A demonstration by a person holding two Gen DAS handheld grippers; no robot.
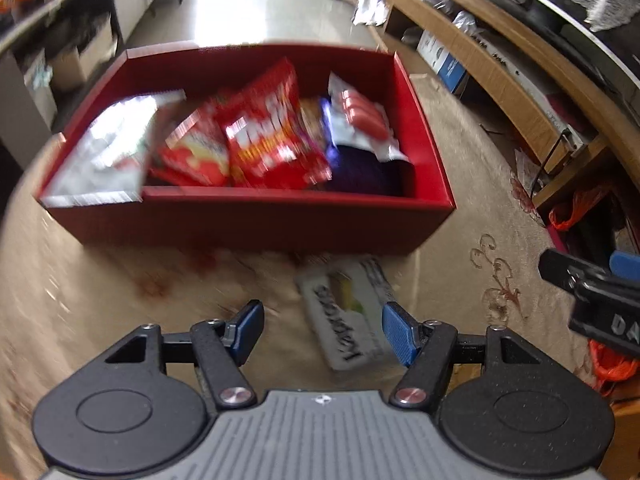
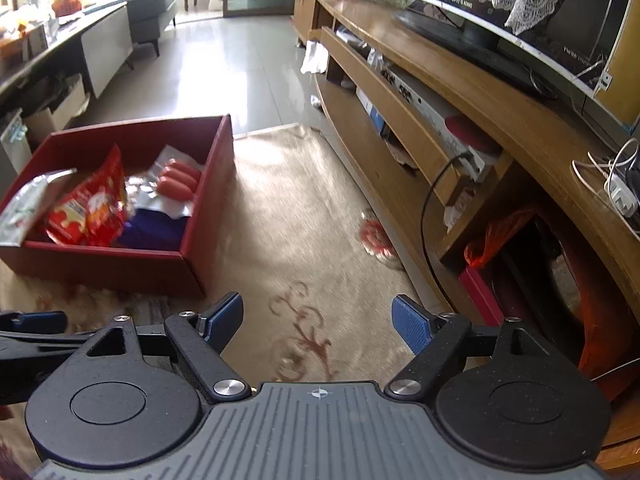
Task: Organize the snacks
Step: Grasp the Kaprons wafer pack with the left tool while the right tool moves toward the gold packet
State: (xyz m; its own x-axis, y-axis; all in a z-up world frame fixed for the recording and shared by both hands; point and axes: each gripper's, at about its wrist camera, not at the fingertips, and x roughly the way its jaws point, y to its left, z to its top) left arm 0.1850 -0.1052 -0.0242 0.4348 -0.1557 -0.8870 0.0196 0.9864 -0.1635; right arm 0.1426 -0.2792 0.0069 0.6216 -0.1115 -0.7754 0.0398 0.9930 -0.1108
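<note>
Little can be read. On the white snack packet (image 1: 352, 314) lying on the carpet just in front of the red box (image 1: 256, 216), dark lettering runs along its length, but blur keeps it from being made out with certainty. On the black body of the right tool (image 1: 600, 300), to the right of that packet, white letters "DA" show before the frame cuts them off. The red bags (image 1: 276, 136) inside the box carry white and yellow print, too smeared to read.
</note>
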